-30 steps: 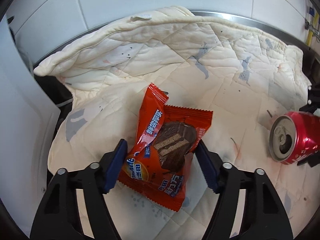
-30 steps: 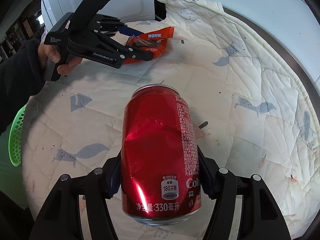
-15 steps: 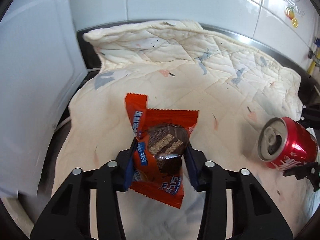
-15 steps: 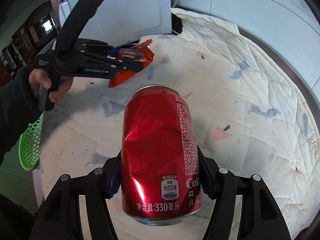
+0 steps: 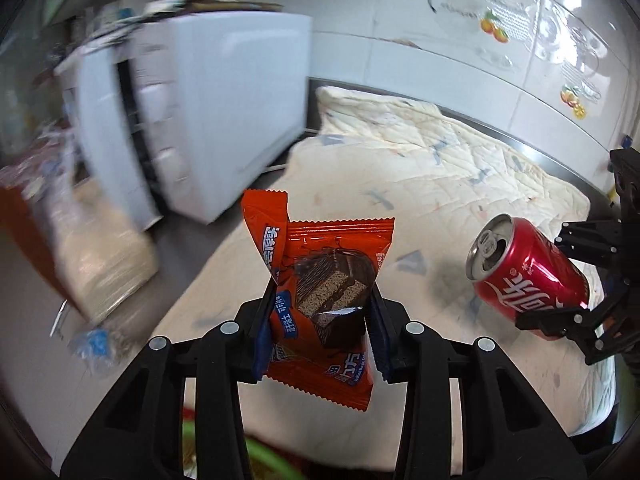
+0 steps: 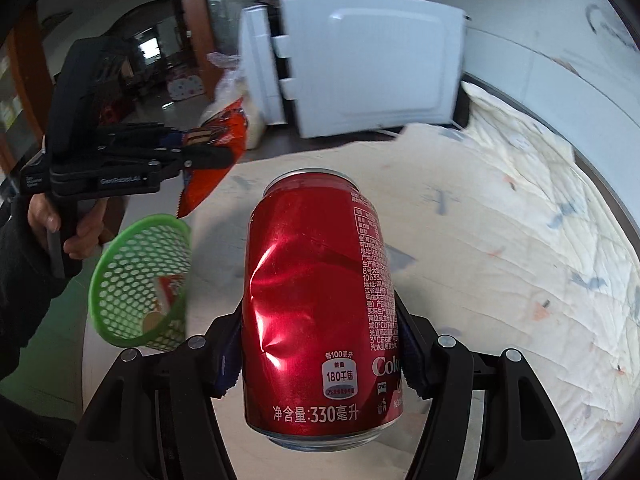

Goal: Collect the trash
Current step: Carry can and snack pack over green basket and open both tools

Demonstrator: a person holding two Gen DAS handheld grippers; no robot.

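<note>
the left gripper (image 5: 320,332) is clamped on an orange chocolate wafer wrapper (image 5: 324,300), lifted clear of the quilted cloth (image 5: 460,184). in the right wrist view it hangs at ten o'clock, just above the green perforated basket (image 6: 140,280) at eight o'clock, probably so the wrapper can drop straight in. the right gripper (image 6: 320,356) is clamped on a dented red cola can (image 6: 320,304), held lengthwise off the cloth, likely waiting its turn. the basket already holds some scraps. a white appliance (image 6: 368,68) stands at twelve o'clock.
</note>
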